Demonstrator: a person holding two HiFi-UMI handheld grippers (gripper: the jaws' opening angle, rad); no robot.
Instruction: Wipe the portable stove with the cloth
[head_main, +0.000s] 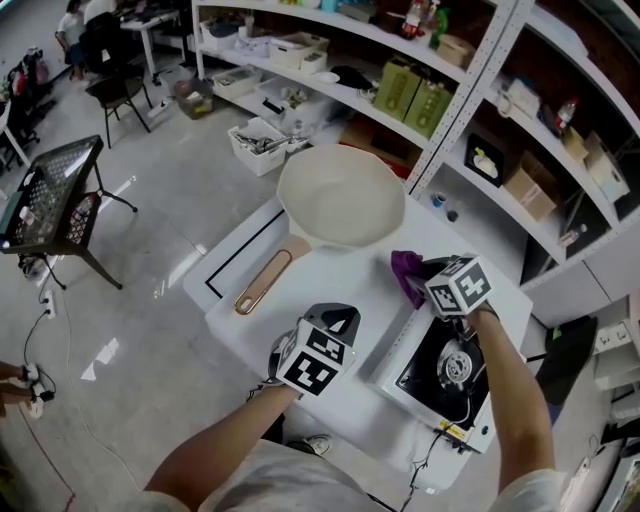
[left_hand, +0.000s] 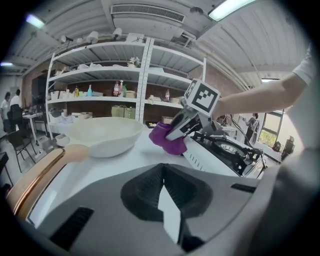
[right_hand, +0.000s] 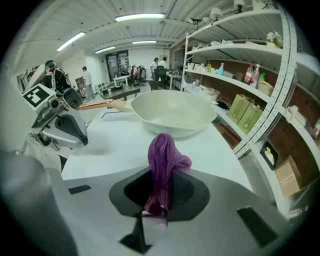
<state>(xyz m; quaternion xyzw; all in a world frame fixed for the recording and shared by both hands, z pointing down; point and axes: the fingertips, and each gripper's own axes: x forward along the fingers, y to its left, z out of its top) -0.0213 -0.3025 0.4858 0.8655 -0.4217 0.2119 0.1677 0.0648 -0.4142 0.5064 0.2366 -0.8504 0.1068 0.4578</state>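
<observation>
The portable stove (head_main: 452, 372) is white with a black burner top and sits at the table's near right corner; it also shows in the left gripper view as the stove (left_hand: 227, 151). My right gripper (head_main: 422, 276) hovers just beyond the stove's far left edge, shut on a bunched purple cloth (head_main: 406, 268). That cloth (right_hand: 162, 159) sticks up from between the right gripper's (right_hand: 161, 202) jaws, and the cloth (left_hand: 167, 140) hangs against the stove's side. My left gripper (head_main: 338, 318) hovers over the table left of the stove, jaws together and holding nothing (left_hand: 163, 186).
A large cream pan (head_main: 340, 195) with a tan handle (head_main: 262, 284) lies on the white table (head_main: 270, 245) behind both grippers. Metal shelving (head_main: 470, 95) with boxes stands close behind. A black wire basket stand (head_main: 55, 195) is on the floor at left.
</observation>
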